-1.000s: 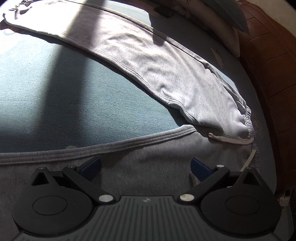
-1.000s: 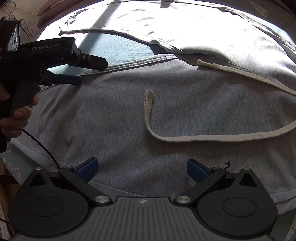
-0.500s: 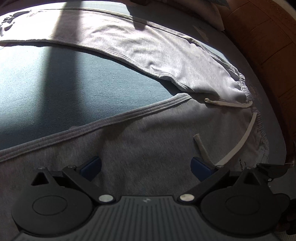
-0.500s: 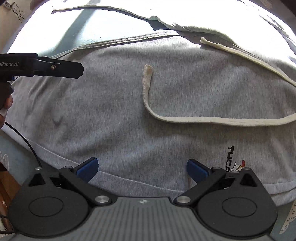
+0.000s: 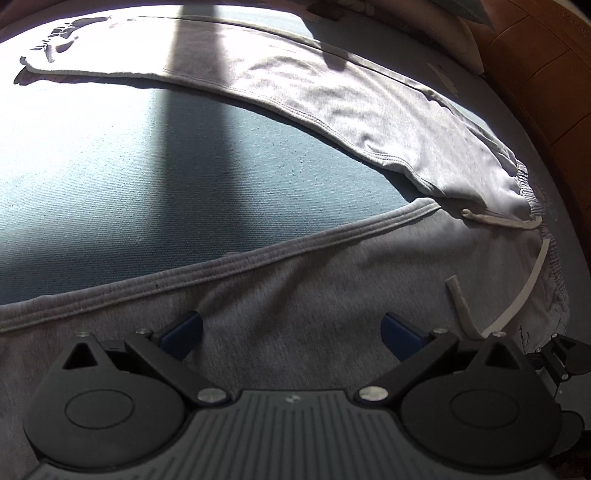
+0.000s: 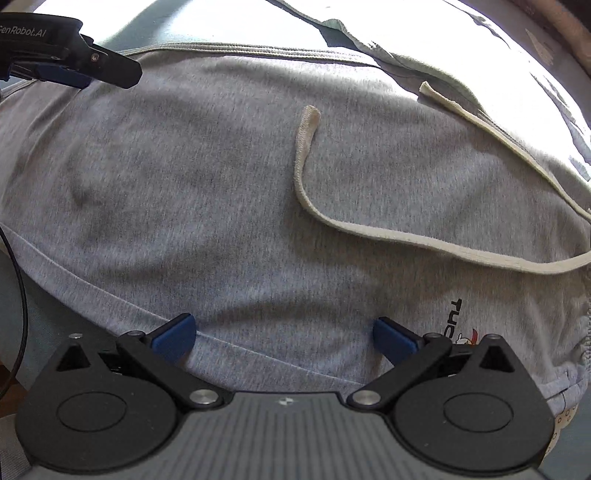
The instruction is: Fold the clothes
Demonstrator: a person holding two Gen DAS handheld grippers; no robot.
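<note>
Grey sweatpants (image 5: 314, 280) lie spread on a blue-green bed, one leg (image 5: 332, 99) stretching to the far left in sunlight, the near leg under both grippers. A cream drawstring (image 6: 369, 225) curls across the grey cloth near the waistband (image 5: 532, 192). My left gripper (image 5: 291, 332) hovers open over the near leg, just inside its stitched seam (image 5: 229, 269). My right gripper (image 6: 282, 334) stands open over the near edge of the pants (image 6: 184, 221), beside a small printed logo (image 6: 460, 321). The left gripper (image 6: 92, 70) shows at the top left of the right wrist view.
The blue-green bed cover (image 5: 166, 173) shows bare between the two legs. A wooden headboard (image 5: 546, 74) rises at the far right, with a pale pillow (image 5: 436, 33) against it. A black cable (image 6: 18, 295) hangs at the bed's left edge.
Both grippers have drawn back toward the near side of the pants and lowered closer to the cloth. The logo came into the right view. Jaws stayed open.
</note>
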